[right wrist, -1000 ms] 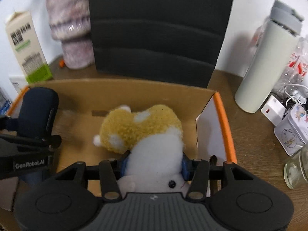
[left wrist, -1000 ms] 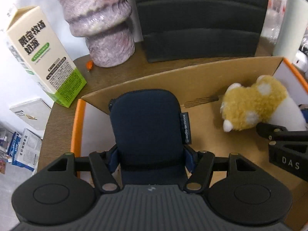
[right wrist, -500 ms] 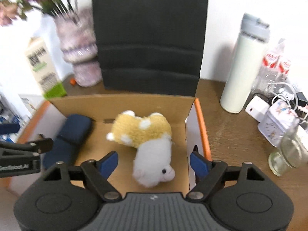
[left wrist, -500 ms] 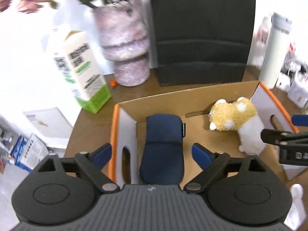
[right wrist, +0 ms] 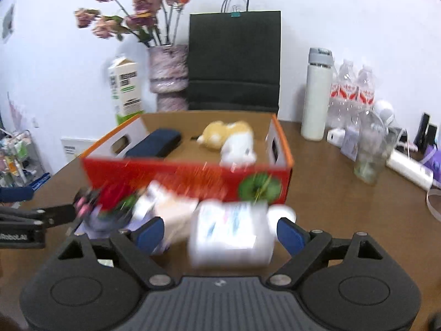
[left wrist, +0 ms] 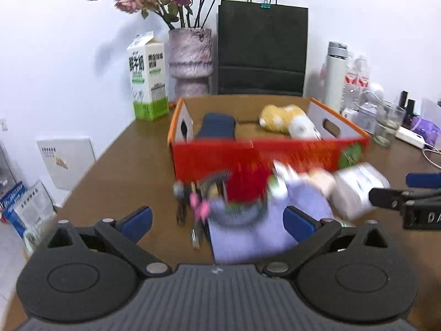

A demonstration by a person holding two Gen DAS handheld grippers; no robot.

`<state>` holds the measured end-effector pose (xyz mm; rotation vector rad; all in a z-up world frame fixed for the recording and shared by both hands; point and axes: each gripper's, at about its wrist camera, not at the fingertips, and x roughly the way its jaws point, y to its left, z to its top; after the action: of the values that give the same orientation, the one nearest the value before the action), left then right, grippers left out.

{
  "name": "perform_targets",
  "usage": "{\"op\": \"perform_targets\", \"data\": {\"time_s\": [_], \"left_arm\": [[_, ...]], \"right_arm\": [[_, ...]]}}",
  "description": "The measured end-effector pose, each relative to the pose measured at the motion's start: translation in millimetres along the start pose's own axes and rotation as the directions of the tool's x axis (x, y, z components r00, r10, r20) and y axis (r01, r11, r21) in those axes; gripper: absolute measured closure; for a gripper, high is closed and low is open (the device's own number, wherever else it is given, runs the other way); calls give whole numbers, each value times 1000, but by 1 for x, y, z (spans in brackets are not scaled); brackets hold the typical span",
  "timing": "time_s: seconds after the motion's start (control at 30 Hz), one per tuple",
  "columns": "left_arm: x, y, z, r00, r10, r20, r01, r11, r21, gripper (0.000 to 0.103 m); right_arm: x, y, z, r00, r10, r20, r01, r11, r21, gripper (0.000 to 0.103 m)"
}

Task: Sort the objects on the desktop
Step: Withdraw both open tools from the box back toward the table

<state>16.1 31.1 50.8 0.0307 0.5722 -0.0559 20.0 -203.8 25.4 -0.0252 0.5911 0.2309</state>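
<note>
Hovering in front of the cardboard box (left wrist: 264, 155), both grippers have nothing between their pads: the left gripper (left wrist: 217, 219) has just been spreading its jaws and they stand wide apart, and the right gripper (right wrist: 220, 233) has just been opening too, its jaws apart as well. Inside the box, the dark blue case (left wrist: 217, 127) lies at the left end and the plush toy (right wrist: 233, 139) lies toward the right end, the two well apart on the brown floor. Just in front of the box's red wall there is a blurred heap of small things; I can pick out a lilac notebook (left wrist: 248, 231) and a white tissue pack (right wrist: 231, 237), the rest too smeared to name. Behind the box stand a milk carton (left wrist: 147, 78), a vase of dried roses (left wrist: 190, 63) and a black paper bag (left wrist: 261, 52).
</note>
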Motion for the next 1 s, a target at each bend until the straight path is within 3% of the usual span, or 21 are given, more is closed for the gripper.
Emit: {"op": "perform_targets", "data": {"time_s": [0.13,0.27,0.33,0.43,0.53,0.7,0.8,0.93,1.0], "left_arm": [[-22,-4,-43,1000,-20,23,21,999,-40,0],[-37,-8,-67,997,-79,15,80,992,-93,0],[-40,-14,-72,996,-93,20,94,992,-79,0],[-40,-26,-77,999,-22,30,23,999,-34,0],[-39,-26,-79,998,-53,20,54,998,-33,0],[-31,-17,-79,995,-94,-32,91,991,-100,0],[-32,-10,-82,993,-117,-19,113,983,-147,0],[-34,-10,-82,993,-116,-14,112,981,-159,0],[-35,-10,-80,996,-82,-22,78,985,-157,0]], "right_arm": [[-25,11,-50,1000,13,13,-13,1000,16,15],[-44,15,-78,998,64,11,-64,998,27,15],[-53,13,-81,995,87,45,-89,996,33,13],[-55,9,-84,994,96,54,-99,993,60,9],[-56,8,-87,994,98,52,-102,990,92,10],[-58,18,-89,992,106,65,-108,994,26,10],[-57,16,-89,991,114,62,-117,992,37,10],[-56,13,-88,990,130,50,-133,989,63,9],[-54,13,-86,990,135,35,-137,989,55,9]]}}
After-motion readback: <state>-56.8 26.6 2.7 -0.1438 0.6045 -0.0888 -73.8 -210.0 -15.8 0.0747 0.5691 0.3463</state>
